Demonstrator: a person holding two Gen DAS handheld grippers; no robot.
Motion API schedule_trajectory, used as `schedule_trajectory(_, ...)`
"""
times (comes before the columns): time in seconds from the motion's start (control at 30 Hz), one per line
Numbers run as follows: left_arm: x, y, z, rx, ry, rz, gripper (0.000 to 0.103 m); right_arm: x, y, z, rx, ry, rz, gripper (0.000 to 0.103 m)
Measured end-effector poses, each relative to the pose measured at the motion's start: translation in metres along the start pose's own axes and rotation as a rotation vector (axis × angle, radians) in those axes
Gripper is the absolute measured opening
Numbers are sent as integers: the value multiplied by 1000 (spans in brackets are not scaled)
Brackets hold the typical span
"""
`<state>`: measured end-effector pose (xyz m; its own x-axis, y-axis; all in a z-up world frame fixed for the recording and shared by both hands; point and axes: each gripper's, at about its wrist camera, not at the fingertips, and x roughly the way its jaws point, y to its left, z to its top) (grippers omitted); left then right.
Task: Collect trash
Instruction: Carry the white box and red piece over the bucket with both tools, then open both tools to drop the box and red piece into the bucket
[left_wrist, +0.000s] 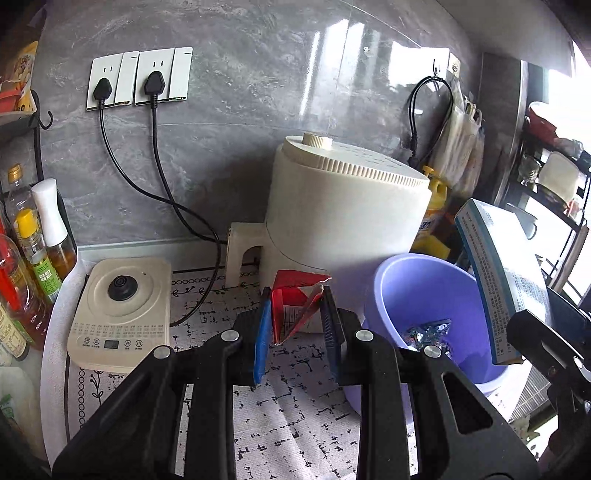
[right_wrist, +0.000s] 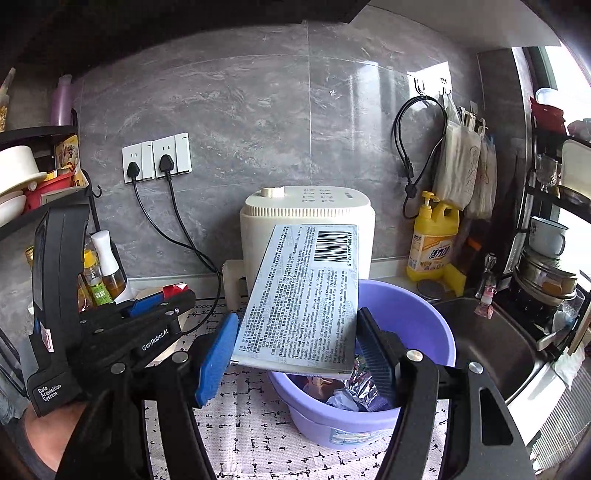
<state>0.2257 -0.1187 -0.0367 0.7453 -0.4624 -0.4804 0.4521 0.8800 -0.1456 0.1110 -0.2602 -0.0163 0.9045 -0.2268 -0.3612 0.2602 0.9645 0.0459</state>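
My left gripper (left_wrist: 295, 314) is shut on a red, torn carton (left_wrist: 295, 306) and holds it above the patterned mat, left of the purple basin (left_wrist: 417, 288). My right gripper (right_wrist: 299, 339) is shut on a flat white and blue printed box (right_wrist: 306, 295) with a barcode, held tilted over the purple basin (right_wrist: 436, 332). The box also shows at the right of the left wrist view (left_wrist: 502, 280). Crumpled foil and wrappers (right_wrist: 343, 391) lie in the basin. The left gripper with the red carton (right_wrist: 175, 290) shows at the left of the right wrist view.
A cream appliance (left_wrist: 347, 206) stands behind the basin. A kettle base (left_wrist: 122, 314) sits at left, with oil bottles (left_wrist: 37, 243) beside it. Cords (left_wrist: 162, 184) run from wall sockets. A yellow detergent bottle (right_wrist: 434, 236) and a sink (right_wrist: 491, 343) are at right.
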Motion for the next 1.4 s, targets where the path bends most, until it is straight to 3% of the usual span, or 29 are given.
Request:
schedule_trajectory(0.1,2,-13,5,15,-4,-23,25,-2,-16,2,27,-24,-82,67)
schedule_trajectory(0.17,2,-21,8,20,-6,-41,25,-3,-29,2,63,-19,-107,86)
schedule_trajectory(0.77,29,-96,20,108,33,-213,26,-28,-89,-13,169,16,-243,85)
schedule_trajectory(0.8,32,-98,20,103,40,-231,29,-29,-91,-13,172,17,-253,85)
schedule_trajectory(0.9,39,-97,22,75,46,-282,62,-32,-95,-13,179,20,-274,85)
schedule_trajectory(1.0,43,-92,25,64,53,-264,64,-32,-99,-14,196,19,-282,85)
schedule_trajectory(1.13,39,-82,30,48,37,-208,76,-27,-102,-15,194,33,-257,85)
schedule_trajectory(1.4,12,-76,41,29,14,-94,89,-21,-105,0,159,41,-133,85)
